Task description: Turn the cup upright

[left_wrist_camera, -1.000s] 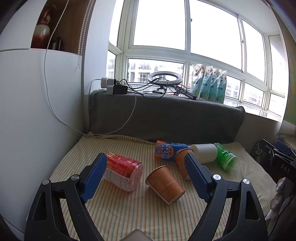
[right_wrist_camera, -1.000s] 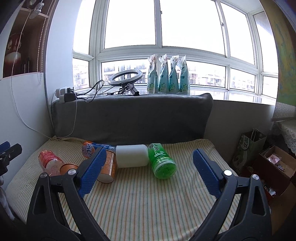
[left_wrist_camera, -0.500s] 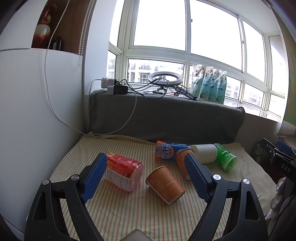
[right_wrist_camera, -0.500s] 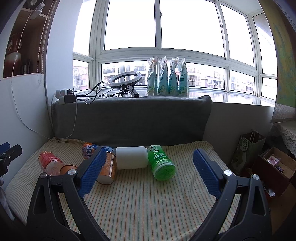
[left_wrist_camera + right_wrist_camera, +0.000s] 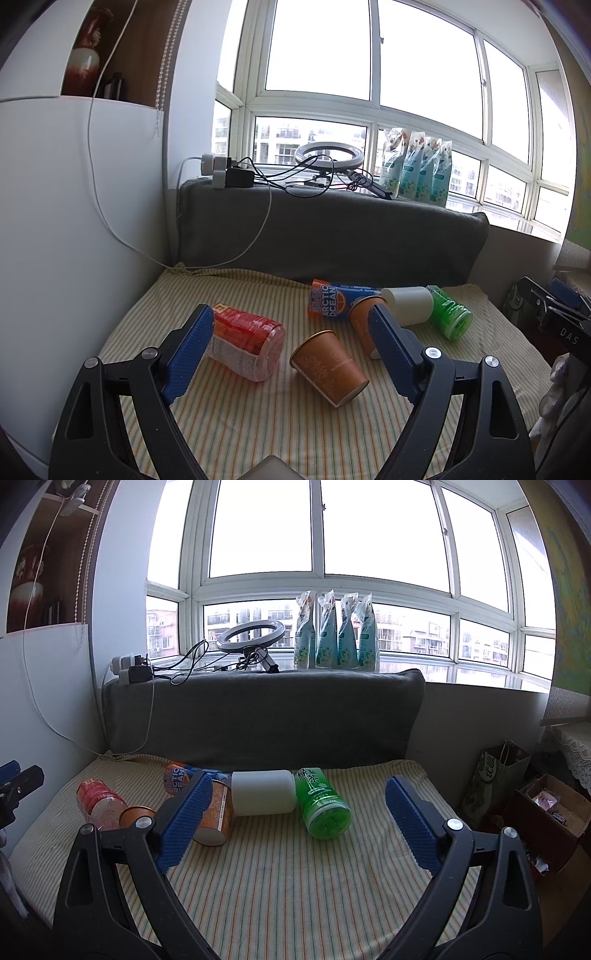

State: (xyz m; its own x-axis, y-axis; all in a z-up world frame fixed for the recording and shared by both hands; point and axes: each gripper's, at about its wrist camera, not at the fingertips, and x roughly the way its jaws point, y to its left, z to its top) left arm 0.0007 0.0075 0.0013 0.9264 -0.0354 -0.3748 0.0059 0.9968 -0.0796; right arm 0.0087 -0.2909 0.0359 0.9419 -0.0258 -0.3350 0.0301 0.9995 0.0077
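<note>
An orange paper cup lies on its side on the striped cloth, between the fingers of my open, empty left gripper and a little beyond them. It shows small in the right wrist view. A second orange cup lies on its side behind it, partly hidden by a finger in each view. A white cup lies on its side too. My right gripper is open and empty, short of the white cup and a green bottle.
A red bottle lies at the left, an Arctic Ocean bottle at the back, the green bottle at the right. A grey cushion backs the striped surface. A white cabinet stands left; boxes stand right.
Nothing has visibly changed; both grippers hold almost still, with only a slight drift of view.
</note>
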